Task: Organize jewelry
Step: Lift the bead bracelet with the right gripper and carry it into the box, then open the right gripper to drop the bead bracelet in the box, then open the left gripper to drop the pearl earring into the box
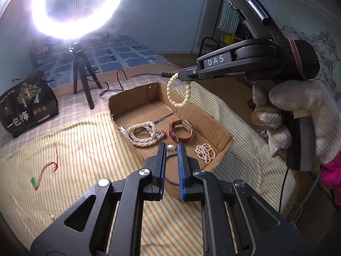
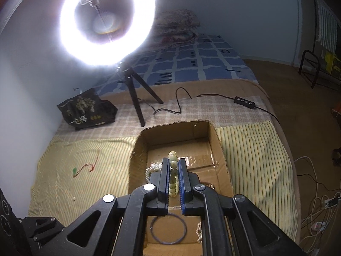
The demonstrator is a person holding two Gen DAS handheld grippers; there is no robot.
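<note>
Right claw [image 2: 173, 178] pinched the cream bead bracelet [image 1: 178, 93], light, limp, slippery, over the cardboard box [image 1: 132, 98]; left claw [image 1: 171, 149] gripped a pearl pendant [image 1: 170, 148].

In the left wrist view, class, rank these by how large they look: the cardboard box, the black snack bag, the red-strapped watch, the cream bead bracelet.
1. cardboard box
2. black snack bag
3. cream bead bracelet and red-strapped watch: these look alike, and the bracelet hangs nearer the camera, so no ranking.
</note>
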